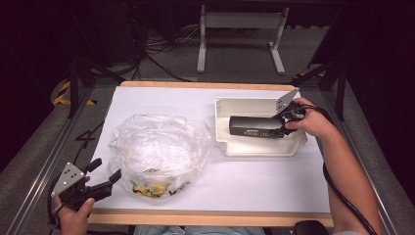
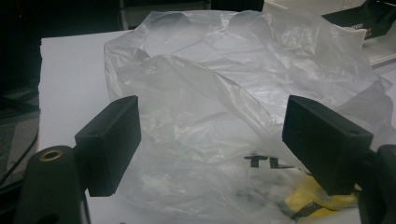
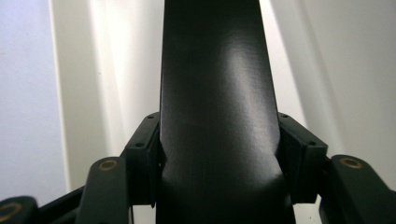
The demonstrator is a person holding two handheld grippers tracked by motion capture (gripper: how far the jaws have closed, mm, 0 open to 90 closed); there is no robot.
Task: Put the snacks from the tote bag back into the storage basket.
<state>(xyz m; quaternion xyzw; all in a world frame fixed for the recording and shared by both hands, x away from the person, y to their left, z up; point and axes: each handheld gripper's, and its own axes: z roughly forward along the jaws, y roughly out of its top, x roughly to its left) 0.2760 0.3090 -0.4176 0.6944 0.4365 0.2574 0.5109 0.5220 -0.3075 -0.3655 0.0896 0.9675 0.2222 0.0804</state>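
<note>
Your right gripper (image 1: 283,128) clamped the black box (image 1: 254,127) over the tray (image 1: 259,147) at right; lowering it flat suited best. Your left gripper (image 1: 105,172) gaped wide beside the bag (image 1: 156,147), lower left.

Looks like a lab/test bay: white-topped bench (image 1: 195,103) w/ aluminium frame rails (image 1: 44,166), loose cables on grey floor (image 1: 161,54), hazard tape (image 1: 63,93), dark surroundings.
</note>
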